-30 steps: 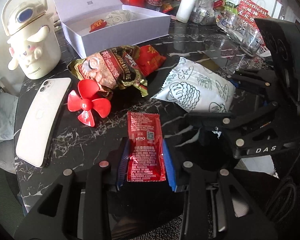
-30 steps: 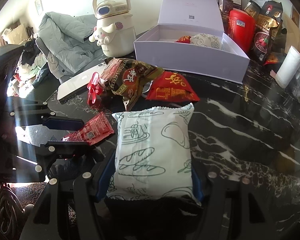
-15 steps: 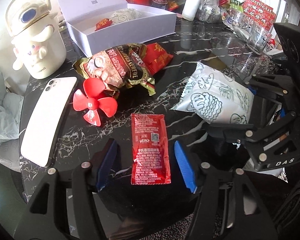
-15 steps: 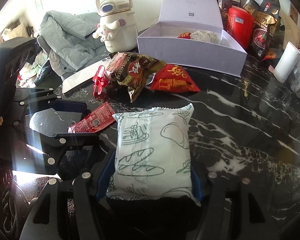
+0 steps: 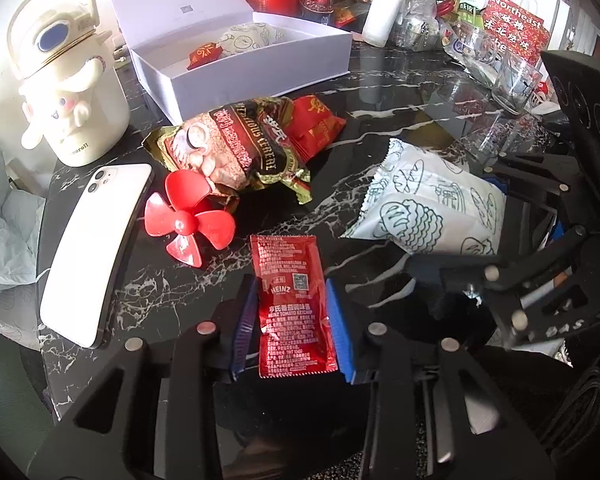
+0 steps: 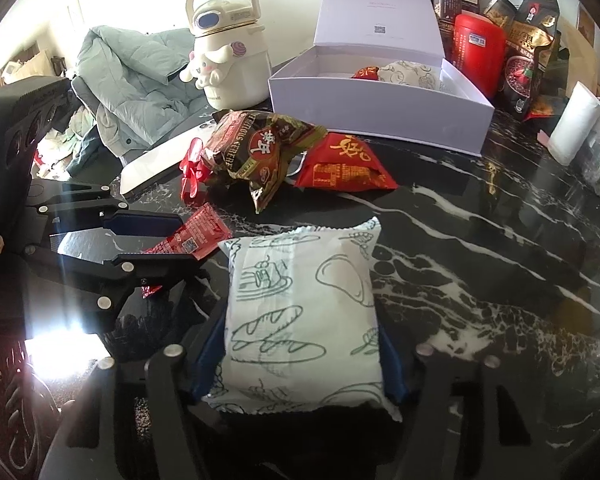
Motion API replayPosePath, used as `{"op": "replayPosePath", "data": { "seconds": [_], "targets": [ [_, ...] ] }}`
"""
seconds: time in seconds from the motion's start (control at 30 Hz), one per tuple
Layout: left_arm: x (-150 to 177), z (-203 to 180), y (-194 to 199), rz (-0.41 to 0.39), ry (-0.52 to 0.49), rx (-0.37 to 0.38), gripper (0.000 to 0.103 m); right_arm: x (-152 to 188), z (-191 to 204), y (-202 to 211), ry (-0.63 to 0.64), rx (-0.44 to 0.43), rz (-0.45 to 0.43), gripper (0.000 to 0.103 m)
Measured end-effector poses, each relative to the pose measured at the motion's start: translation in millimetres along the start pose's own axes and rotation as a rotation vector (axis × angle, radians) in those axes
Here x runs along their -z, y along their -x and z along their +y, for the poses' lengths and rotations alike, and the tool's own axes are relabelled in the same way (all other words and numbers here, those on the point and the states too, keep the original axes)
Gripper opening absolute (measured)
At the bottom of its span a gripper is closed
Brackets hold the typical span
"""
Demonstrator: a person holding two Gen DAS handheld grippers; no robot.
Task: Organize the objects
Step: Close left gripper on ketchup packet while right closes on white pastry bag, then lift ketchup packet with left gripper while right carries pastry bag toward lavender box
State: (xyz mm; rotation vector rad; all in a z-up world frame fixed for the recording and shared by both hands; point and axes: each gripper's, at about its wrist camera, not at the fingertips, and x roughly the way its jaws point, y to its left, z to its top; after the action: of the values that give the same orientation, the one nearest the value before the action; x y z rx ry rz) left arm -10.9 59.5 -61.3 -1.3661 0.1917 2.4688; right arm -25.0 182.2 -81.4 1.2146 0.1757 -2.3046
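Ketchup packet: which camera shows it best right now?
Left wrist: the ketchup packet faces the camera, label readable, between the left gripper pads. Right wrist shows it obliquely, partly hidden by that gripper's fingers.

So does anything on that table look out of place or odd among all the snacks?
Yes. A loose red fan blade lies among the snack packets, its edge tucked under the crumpled cereal bag, with a white phone beside it. Neither is food. Nothing looks spilled or torn.
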Motion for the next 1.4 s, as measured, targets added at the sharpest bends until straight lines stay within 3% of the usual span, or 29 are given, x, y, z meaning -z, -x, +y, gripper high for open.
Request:
{"op": "replayPosePath", "data": {
  "seconds": [0.3, 1.4],
  "targets": [
    [-3, 13, -1, 0.018, 0.087, 0.057, 0.025, -1, -6, 3, -0.054, -0.036, -0.01, 0.058],
    [-46, 12, 53, -0.104, 0.057, 0.069, 0.024, -46, 1, 57, -0.013, -0.049, -0.11, 0.057]
  ]
}}
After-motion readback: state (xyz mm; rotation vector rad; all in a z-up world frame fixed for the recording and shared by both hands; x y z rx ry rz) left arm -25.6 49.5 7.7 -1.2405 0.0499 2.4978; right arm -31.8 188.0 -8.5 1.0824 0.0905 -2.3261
